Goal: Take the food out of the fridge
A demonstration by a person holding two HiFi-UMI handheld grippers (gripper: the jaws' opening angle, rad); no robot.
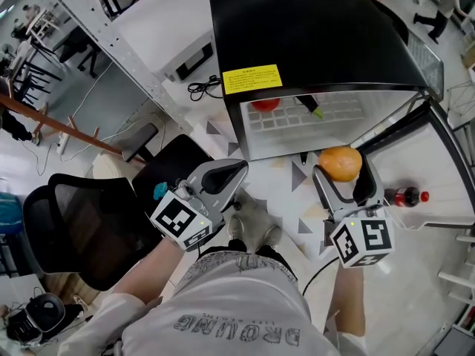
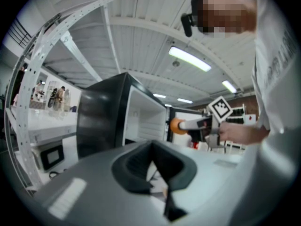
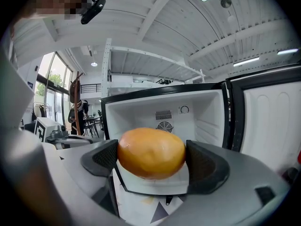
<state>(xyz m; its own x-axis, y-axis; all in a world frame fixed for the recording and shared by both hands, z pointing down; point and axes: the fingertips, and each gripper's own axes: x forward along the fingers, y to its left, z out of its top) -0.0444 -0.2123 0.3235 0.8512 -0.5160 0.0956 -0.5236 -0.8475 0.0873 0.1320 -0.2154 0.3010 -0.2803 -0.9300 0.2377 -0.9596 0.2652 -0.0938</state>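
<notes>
A small black fridge [image 1: 312, 35] stands open in front of me, its white inside [image 3: 164, 112] lit. On its shelf lie a red food item [image 1: 265, 104] and a dark item with a green tip [image 1: 312, 108]. My right gripper [image 1: 343, 170] is shut on an oval orange fruit [image 1: 341, 162], held just outside the fridge opening; the fruit [image 3: 151, 153] fills the gap between the pads. My left gripper [image 1: 236, 170] is shut with nothing in it, to the left of the opening and level with the right one. The left gripper view shows the fridge [image 2: 99, 117] and the fruit [image 2: 176, 125].
The fridge door [image 1: 445, 147] swings open at the right, with a cola bottle [image 1: 404, 196] near it. A black office chair [image 1: 82, 228] stands at my left. A white appliance [image 1: 189, 61] and a cable [image 1: 204, 89] sit left of the fridge, beside a metal rack [image 1: 111, 43].
</notes>
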